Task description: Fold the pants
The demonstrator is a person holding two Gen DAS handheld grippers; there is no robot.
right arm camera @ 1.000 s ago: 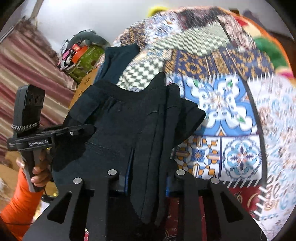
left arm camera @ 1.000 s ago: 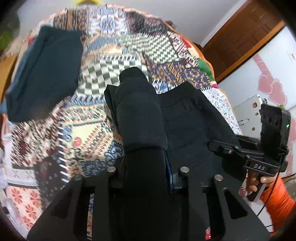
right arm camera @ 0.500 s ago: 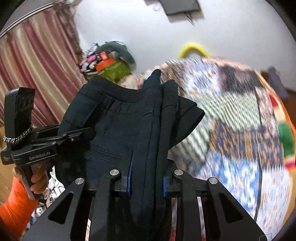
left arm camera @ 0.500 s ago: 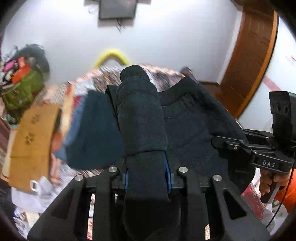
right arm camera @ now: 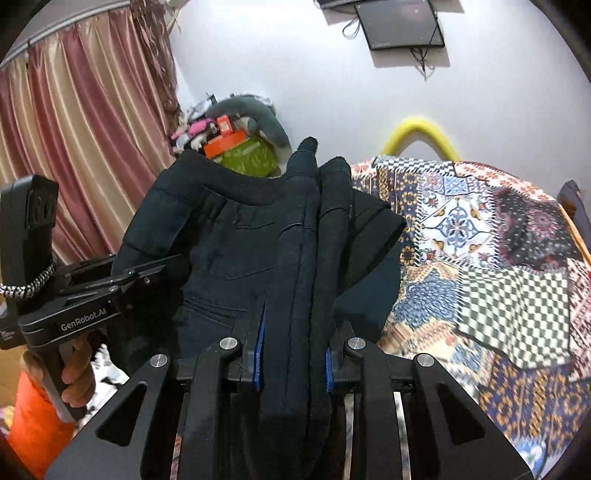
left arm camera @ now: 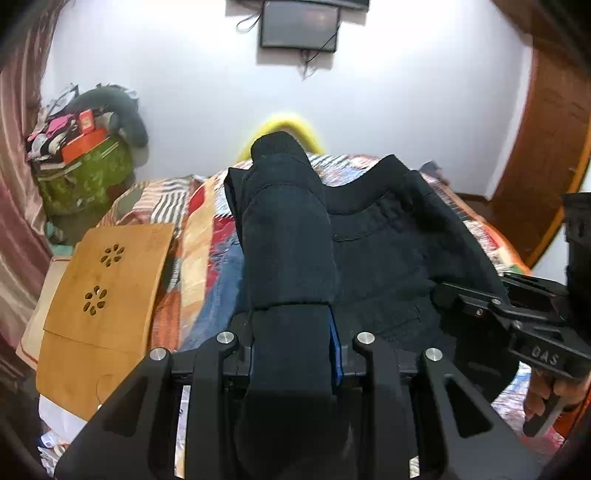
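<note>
A pair of black pants (left arm camera: 388, 258) is hanging in the air above a bed, stretched between two handheld grippers. The fabric is looking thick and soft, matte black with faint stitched seams. A gathered waistband is running along the top edge, sagging in a shallow curve between the two held ends, and a curved pocket seam is showing below it.

The left gripper (left arm camera: 291, 354) is clamping a thick, rolled bundle of the pants between its blue-padded fingers (left arm camera: 334, 347); its jaws are standing only as far apart as the cloth is thick. The bundle is rising past the fingertips in a rounded column.

The right gripper (right arm camera: 291, 362) is squeezing several flat layers of the same pants (right arm camera: 236, 251), stacked edge-on like pages, with its jaws parted just by the width of those folds. One corner of cloth is flopping out to the right of the stack.

Each camera is catching the other gripper at the far end of the garment, held by a hand (right arm camera: 75, 373) in an orange sleeve (right arm camera: 31, 421).

Below the pants, a patchwork bedspread (right arm camera: 498, 258) of blue, red and checkered squares is covering the bed. A wooden lap table (left arm camera: 107, 280) with flower-shaped cutouts is lying beside the bed. A dark wall-mounted screen (left arm camera: 299, 24) is hanging on the white wall, and striped pink curtains (right arm camera: 81, 129) are hanging to one side.
</note>
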